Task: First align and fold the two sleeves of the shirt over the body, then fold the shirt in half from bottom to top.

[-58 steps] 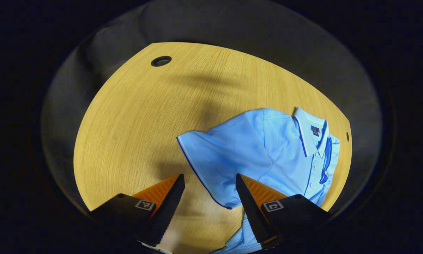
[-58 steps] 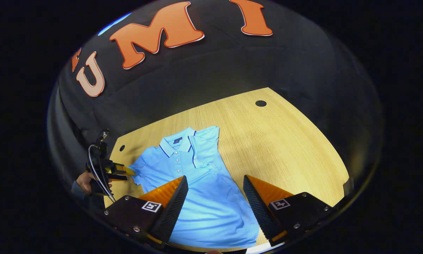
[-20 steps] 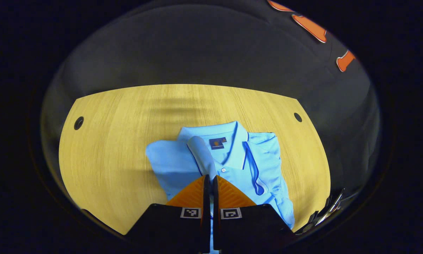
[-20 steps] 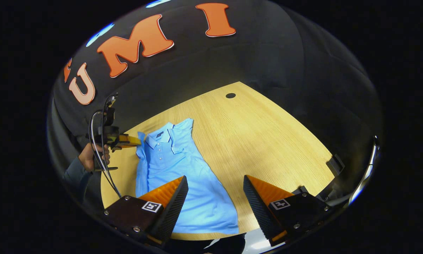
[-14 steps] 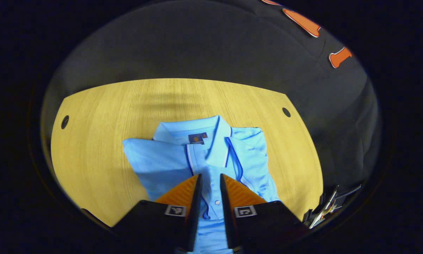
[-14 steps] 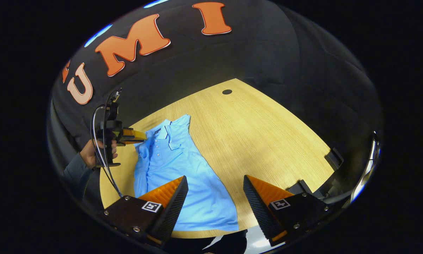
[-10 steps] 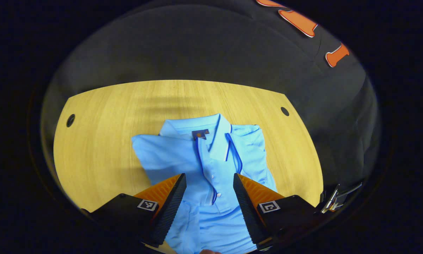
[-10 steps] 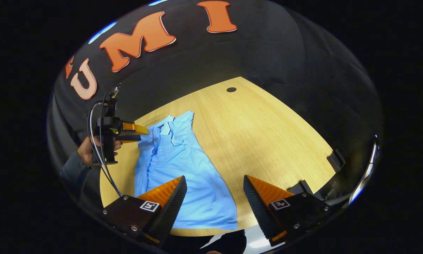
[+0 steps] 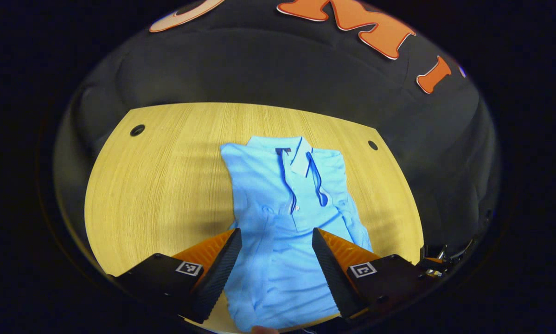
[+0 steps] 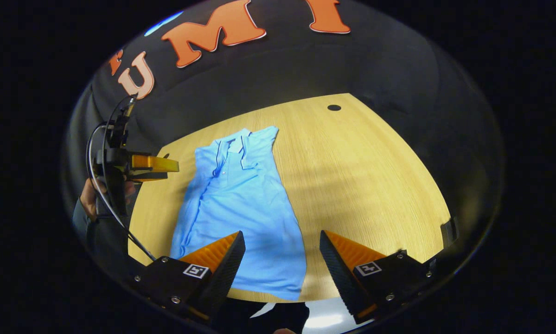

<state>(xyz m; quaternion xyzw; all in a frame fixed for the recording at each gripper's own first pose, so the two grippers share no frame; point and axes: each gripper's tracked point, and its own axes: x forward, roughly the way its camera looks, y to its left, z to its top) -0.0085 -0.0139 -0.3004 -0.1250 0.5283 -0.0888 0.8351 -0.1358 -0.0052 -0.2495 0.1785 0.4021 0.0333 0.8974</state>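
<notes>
In the left gripper view, the left gripper (image 9: 275,260) occupies the bottom centre of the frame with its jaws spread wide and nothing between them; each finger is a ribbed wedge mounted on a dark block that carries a small square black-and-white marker. Directly beyond the fingers, in the centre of the frame, the shirt (image 9: 282,218) lies flat on the table (image 9: 166,176): a light blue knit polo with a darker blue trim line along the collar and placket, small pale buttons, and both sleeves folded over the body so that the outline is a narrow strip. A small dark label sits inside the collar (image 9: 284,150); its writing cannot be read. The table is light wood with fine straight grain, and a round dark hole (image 9: 137,130) lies in its upper left. In the right gripper view, the right gripper (image 10: 280,264) at the bottom centre is likewise wide open and empty, poised above the hem end of the shirt. At the far left of that frame, a hand (image 10: 90,197) holds the left gripper beside the shirt, clear of the cloth.
</notes>
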